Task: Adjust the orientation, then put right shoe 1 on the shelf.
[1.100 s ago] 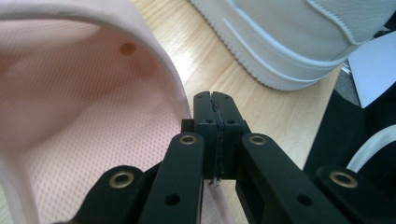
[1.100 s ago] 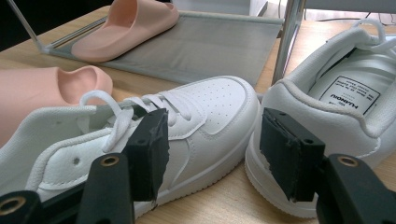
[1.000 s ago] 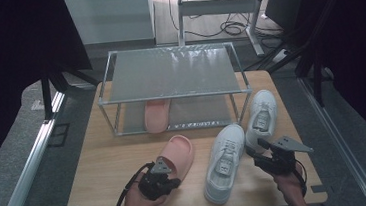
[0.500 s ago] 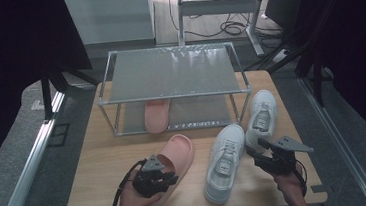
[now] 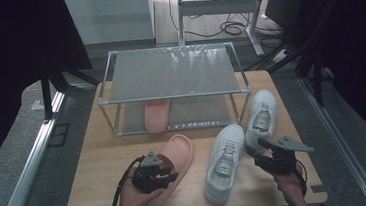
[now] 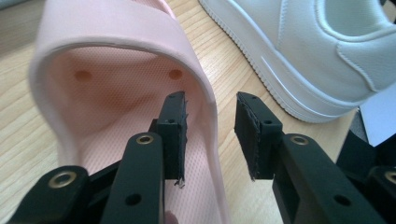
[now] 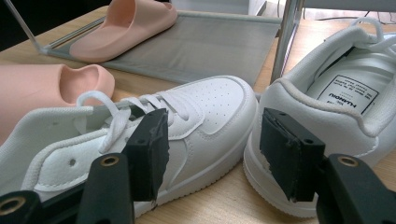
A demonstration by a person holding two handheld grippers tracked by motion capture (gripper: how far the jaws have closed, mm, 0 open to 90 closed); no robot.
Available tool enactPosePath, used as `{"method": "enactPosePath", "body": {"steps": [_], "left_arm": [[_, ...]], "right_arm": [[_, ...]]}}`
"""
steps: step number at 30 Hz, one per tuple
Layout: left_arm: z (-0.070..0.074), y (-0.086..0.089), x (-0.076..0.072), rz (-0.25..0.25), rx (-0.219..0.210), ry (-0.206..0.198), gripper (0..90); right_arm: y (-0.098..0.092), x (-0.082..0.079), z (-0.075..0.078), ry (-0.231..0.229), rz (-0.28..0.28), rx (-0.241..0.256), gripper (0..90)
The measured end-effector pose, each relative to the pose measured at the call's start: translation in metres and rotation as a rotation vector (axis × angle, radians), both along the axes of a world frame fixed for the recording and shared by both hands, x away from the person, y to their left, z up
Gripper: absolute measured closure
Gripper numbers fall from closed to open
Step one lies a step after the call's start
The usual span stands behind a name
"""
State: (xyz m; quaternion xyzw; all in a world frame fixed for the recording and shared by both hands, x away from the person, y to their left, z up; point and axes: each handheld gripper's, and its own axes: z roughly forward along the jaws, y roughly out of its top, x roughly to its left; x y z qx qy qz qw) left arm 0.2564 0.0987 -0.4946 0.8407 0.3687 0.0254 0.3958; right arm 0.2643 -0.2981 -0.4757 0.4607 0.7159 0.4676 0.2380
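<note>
A pink slipper [image 5: 178, 156] lies on the wooden table [image 5: 101, 165] in front of the rack. My left gripper [image 5: 153, 175] is at its heel end. In the left gripper view the slipper's [image 6: 116, 56] side wall stands between the open jaws of my left gripper [image 6: 210, 135], one jaw inside the slipper and one outside. A white sneaker [image 5: 224, 159] lies to the slipper's right, and a second white sneaker [image 5: 261, 115] lies beyond it. My right gripper [image 5: 263, 157] hovers open near their heels. Its jaws [image 7: 215, 149] frame the near sneaker [image 7: 201, 107] and the far one [image 7: 327, 93].
A metal two-level shoe rack [image 5: 171, 79] stands at the back of the table, with another pink slipper [image 5: 157, 116] on its lower shelf [image 7: 210, 46]. The table's front edge is just below both hands. Cables and desk legs lie on the floor beyond.
My left gripper has shifted slightly left along the slipper's heel. The right gripper and the shoes have stayed put.
</note>
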Motion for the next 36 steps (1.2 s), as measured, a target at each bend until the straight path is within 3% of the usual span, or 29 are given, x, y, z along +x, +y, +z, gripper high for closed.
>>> {"method": "enactPosePath", "body": {"steps": [8, 14, 25, 26, 36], "left_arm": [[-0.003, -0.018, 0.011, -0.008, 0.039, 0.006, 64.6], [-0.008, -0.03, 0.02, 0.005, 0.083, 0.007, 73.8], [-0.008, -0.038, 0.02, 0.018, 0.096, -0.01, 83.9], [-0.007, -0.038, 0.019, 0.035, 0.102, -0.029, 84.1], [0.009, -0.034, 0.016, 0.079, 0.051, -0.077, 84.2]], "right_arm": [[0.002, 0.0, 0.001, -0.004, 0.008, -0.002, 42.5], [0.0, -0.001, 0.002, -0.006, 0.003, 0.001, 42.5], [0.002, -0.001, 0.001, -0.004, 0.009, -0.003, 42.5], [0.001, -0.001, 0.002, -0.006, 0.006, -0.002, 42.5], [0.003, 0.0, 0.0, -0.001, 0.01, -0.003, 42.5]]}}
